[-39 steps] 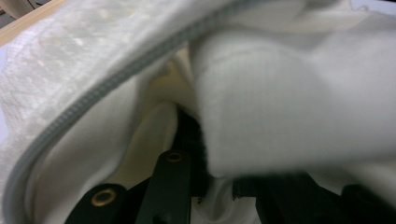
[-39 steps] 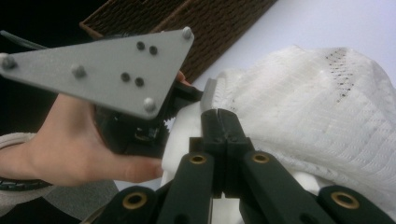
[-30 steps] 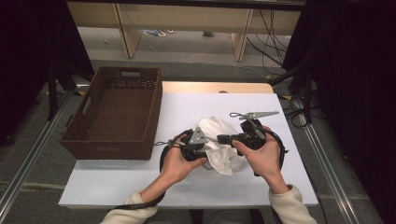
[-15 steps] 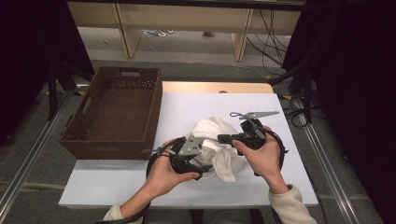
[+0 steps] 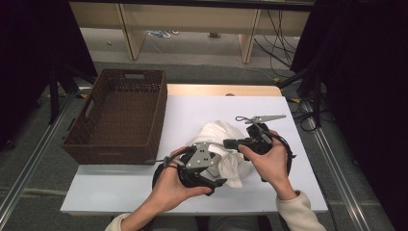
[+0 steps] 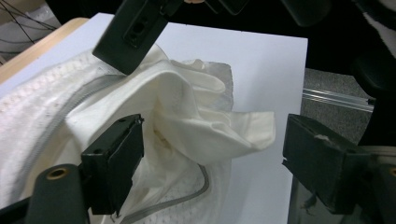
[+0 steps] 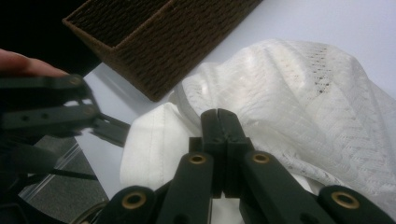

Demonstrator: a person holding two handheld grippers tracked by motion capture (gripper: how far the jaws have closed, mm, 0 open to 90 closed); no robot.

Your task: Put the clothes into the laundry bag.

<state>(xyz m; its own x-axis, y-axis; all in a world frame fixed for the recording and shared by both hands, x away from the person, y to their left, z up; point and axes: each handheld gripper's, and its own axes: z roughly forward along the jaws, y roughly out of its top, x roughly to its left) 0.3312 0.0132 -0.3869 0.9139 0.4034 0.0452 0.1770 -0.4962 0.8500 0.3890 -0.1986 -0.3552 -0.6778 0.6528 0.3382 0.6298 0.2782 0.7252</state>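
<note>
White mesh garment (image 5: pixel 225 150) bunched mid-table, being folded or gathered; wicker basket (image 5: pixel 120 115) just left of it.

Right gripper (image 7: pixel 222 122) clamped tight, apparently pinching cloth, though the pinch itself is hidden. Left gripper (image 6: pixel 212 154) has just been opening; jaws wide, a loose flap between them, unpressed. Judged: regrasp step. Next, left must close on a fresh fold. Bare table (image 5: pixel 192 108) beyond; near edge close.
</note>
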